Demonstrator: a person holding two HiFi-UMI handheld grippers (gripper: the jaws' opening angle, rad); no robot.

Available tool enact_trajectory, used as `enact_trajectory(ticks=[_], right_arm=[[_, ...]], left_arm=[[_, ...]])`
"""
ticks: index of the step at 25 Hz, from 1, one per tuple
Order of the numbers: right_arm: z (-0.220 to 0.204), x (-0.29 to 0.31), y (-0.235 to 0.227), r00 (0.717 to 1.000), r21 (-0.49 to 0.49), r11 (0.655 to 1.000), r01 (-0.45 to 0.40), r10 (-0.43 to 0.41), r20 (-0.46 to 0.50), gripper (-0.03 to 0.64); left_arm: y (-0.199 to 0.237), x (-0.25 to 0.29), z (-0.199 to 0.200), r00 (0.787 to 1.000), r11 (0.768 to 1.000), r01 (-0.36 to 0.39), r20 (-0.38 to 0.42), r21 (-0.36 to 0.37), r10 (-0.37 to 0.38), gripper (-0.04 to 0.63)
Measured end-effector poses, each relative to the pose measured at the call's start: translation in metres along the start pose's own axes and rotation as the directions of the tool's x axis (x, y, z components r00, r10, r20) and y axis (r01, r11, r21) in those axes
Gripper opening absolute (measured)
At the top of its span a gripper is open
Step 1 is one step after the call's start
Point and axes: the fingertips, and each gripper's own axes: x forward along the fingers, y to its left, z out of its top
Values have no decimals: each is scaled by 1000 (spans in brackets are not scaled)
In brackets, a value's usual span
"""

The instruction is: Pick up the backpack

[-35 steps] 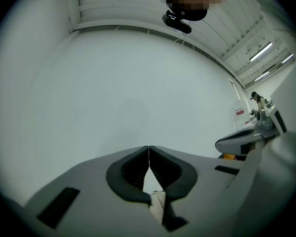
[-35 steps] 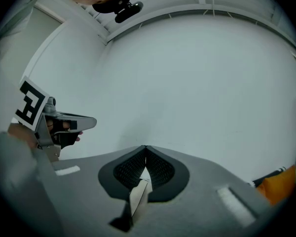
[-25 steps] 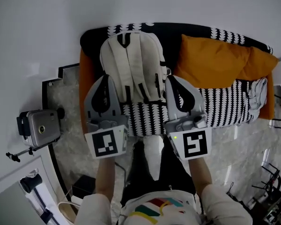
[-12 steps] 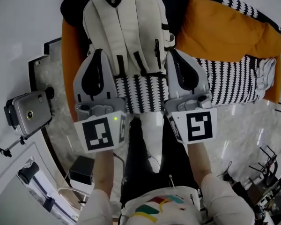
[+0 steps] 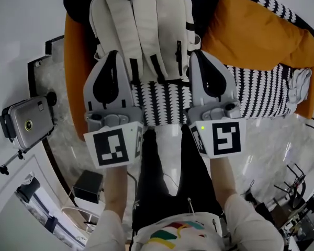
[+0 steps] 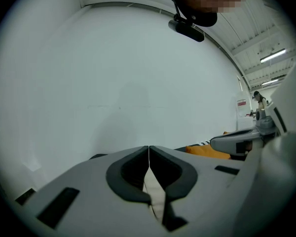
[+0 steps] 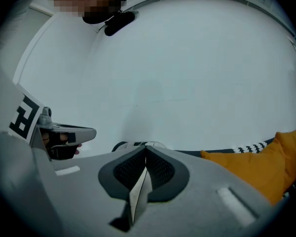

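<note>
A cream backpack (image 5: 141, 25) lies flat, straps up, on a black-and-white patterned cover (image 5: 162, 101). My left gripper (image 5: 111, 55) is over its lower left corner and my right gripper (image 5: 199, 55) over its lower right corner, side by side and pointing at the wall. In both gripper views the jaws meet at the tips, left gripper (image 6: 148, 147) and right gripper (image 7: 146, 147), with nothing pinched between them. Cream fabric shows through the gap behind the tips. Whether the jaws touch the backpack, I cannot tell.
An orange pillow (image 5: 256, 35) lies right of the backpack and an orange bolster (image 5: 76, 61) along its left. A light cloth bundle (image 5: 302, 85) sits at the far right. A grey camera on a stand (image 5: 23, 124) and a black box (image 5: 86, 184) are on the floor at left.
Both grippers have come down toward the backpack's lower corners, which now look larger and closer in the head view. The jaws stayed shut.
</note>
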Motion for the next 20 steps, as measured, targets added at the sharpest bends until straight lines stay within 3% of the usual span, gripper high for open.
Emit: enact_trajectory(ticks=[3,6,7,9,11,13,16,20], right_arm=[[0,9,-2,1000,-3,1000,-2,2,7,5],[2,22,-7,1000,-22,1000,2,-2,11,5],[3,28,-10,1000,-30,1000,7,-6,10,5],[5,42,-17,1000,-45,999,16,-16,3,5],[5,57,-24,1000,-52,999,5,-5,-10,14],[1,71,-31,999,-35,999,-8,7,-32,189],[-18,87,-42,997,-1,1000,6,-7,-76,251],[-58,105,-48,986,20,1000,-2,5,-167,256]], left_arm=[[1,6,2,1000,1000,7,5,13,-7,15],[-2,14,-1,997,997,74,-15,30,-74,20],[-1,19,-1,996,995,92,-19,35,-91,42],[7,32,-1,995,995,96,-13,40,-96,147],[18,46,-5,997,996,76,-16,37,-76,177],[31,60,-18,998,998,55,-41,23,-55,222],[49,77,-46,995,1000,26,-96,-15,-28,250],[67,97,-92,982,991,11,-188,-133,-36,253]])
